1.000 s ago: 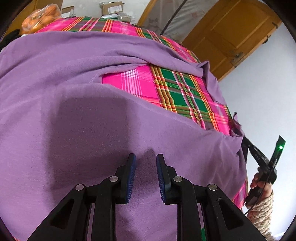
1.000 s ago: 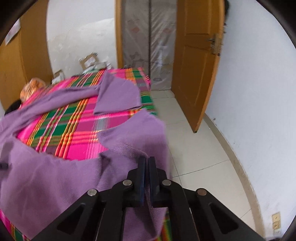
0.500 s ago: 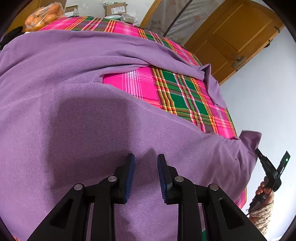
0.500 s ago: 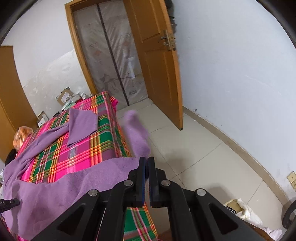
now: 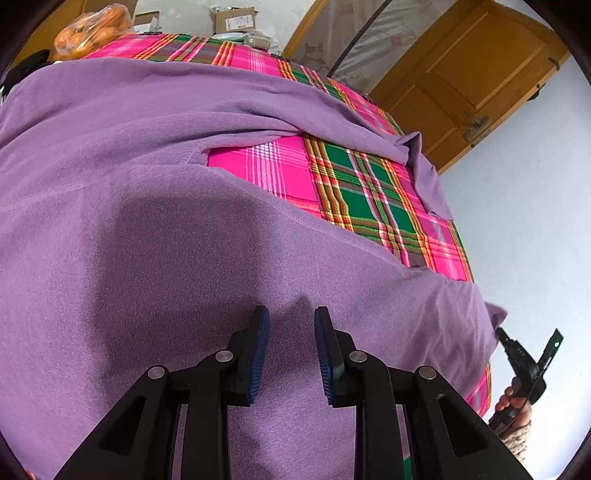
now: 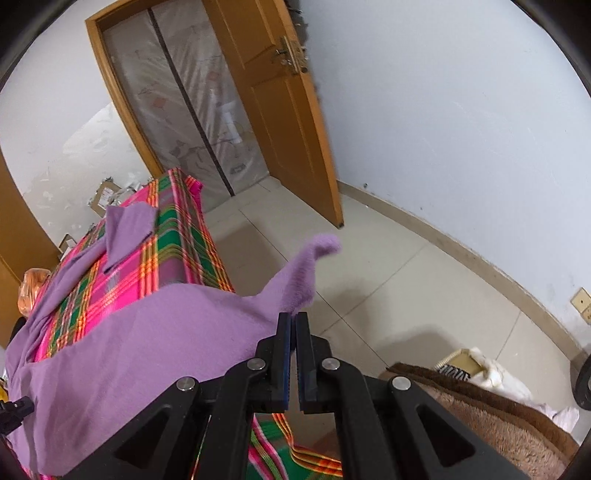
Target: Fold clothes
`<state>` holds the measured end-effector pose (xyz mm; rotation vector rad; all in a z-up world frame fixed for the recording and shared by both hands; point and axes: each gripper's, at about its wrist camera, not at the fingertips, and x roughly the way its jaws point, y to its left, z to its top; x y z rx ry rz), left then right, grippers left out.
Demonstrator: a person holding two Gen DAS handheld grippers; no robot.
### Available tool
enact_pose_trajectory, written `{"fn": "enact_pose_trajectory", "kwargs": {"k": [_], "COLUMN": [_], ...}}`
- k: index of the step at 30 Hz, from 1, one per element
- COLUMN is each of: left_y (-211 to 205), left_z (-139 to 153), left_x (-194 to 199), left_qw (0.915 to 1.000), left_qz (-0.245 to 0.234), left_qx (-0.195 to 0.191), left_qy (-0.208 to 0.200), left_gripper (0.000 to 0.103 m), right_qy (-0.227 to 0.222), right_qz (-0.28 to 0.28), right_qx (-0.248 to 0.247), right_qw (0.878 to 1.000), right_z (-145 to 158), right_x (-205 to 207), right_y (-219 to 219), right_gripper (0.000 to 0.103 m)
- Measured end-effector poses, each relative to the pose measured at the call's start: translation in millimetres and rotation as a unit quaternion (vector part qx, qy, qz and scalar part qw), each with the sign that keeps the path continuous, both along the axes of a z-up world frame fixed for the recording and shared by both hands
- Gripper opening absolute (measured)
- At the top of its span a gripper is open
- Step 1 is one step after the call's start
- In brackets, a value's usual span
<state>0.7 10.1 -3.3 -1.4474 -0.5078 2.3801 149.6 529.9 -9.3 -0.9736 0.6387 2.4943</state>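
Note:
A large purple fleece garment (image 5: 155,229) lies spread over a table with a pink and green plaid cloth (image 5: 354,184). My left gripper (image 5: 290,317) hovers open just over the garment's near part, nothing between its fingers. In the right wrist view the purple garment (image 6: 147,332) hangs off the table's near corner, and my right gripper (image 6: 293,317) is shut on its edge, holding a corner (image 6: 314,258) out past the table over the floor. A sleeve (image 6: 127,225) lies folded on the plaid cloth (image 6: 173,243) farther back. The right gripper (image 5: 524,362) also shows in the left wrist view, in a person's hand.
A bag of oranges (image 5: 92,33) and cardboard boxes (image 5: 232,18) sit at the table's far end. An open wooden door (image 6: 280,110) and tiled floor (image 6: 388,266) lie to the right. A brown fluffy rug (image 6: 498,417) is near the bottom right.
My right gripper has pulled the garment's corner outward to the right, away from the table, stretching the lower edge flat. The left gripper stays open over the cloth.

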Motion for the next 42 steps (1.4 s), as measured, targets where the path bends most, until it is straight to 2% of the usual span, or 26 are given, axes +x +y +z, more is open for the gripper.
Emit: {"fn": "enact_pose_trajectory", "kwargs": {"k": [5, 7, 11, 16, 19, 22, 26, 29, 34, 37, 40, 42], "left_y": [-2.1, -3.9, -11.7, -30.0, -47.9, -69.7, -102.8, -129.3, -167.4, -176.0, -178.0, -171.3], "left_z": [-0.1, 0.0, 0.4, 3.1, 8.2, 17.3, 37.0, 54.0, 81.8, 93.3, 102.1, 102.6], "left_x": [1.3, 1.6, 4.4, 7.1, 9.3, 10.5, 8.3, 2.3, -18.8, -37.6, -64.8, -86.5], "left_qw": [1.0, 0.9999, 0.9997, 0.9994, 0.9988, 0.9978, 0.9951, 0.992, 0.9864, 0.9842, 0.9823, 0.9821], "left_qz": [0.0, 0.0, 0.005, 0.024, 0.044, 0.064, 0.096, 0.117, 0.139, 0.134, 0.119, 0.084], "left_qx": [0.008, 0.013, 0.02, 0.022, 0.021, 0.015, -0.001, -0.016, -0.054, -0.083, -0.117, -0.144], "left_qy": [-0.003, -0.007, -0.012, -0.013, -0.008, 0.001, 0.025, 0.044, 0.068, 0.08, 0.085, 0.087], "left_gripper": [0.026, 0.026, 0.026, 0.026, 0.026, 0.026, 0.026, 0.026, 0.027, 0.036, 0.038, 0.04], "right_qy": [-0.008, -0.011, -0.047, -0.013, -0.023, -0.014, 0.007, 0.029, 0.052, 0.058, 0.054, 0.045], "right_qz": [-0.01, -0.013, -0.049, -0.01, 0.011, 0.032, 0.081, 0.139, 0.236, 0.283, 0.335, 0.357], "right_qx": [0.001, 0.014, 0.048, 0.068, 0.073, 0.073, 0.092, 0.102, 0.12, 0.127, 0.124, 0.122], "right_qw": [1.0, 1.0, 0.997, 0.998, 0.997, 0.997, 0.992, 0.985, 0.963, 0.949, 0.933, 0.925], "right_z": [-2.4, 0.9, 5.8, 23.0, 26.3, 36.6, 68.0, 96.0, 134.3, 146.8, 156.2, 155.6], "right_x": [4.3, 4.7, 8.4, 6.4, -4.3, -14.6, -34.8, -59.6, -116.6, -151.0, -192.3, -213.5], "right_y": [-0.9, -2.4, -1.5, -30.7, -47.1, -63.9, -96.7, -130.2, -197.3, -235.1, -273.0, -293.7], "right_gripper": [0.002, 0.002, 0.002, 0.003, 0.003, 0.003, 0.003, 0.003, 0.005, 0.009, 0.013, 0.022]}}
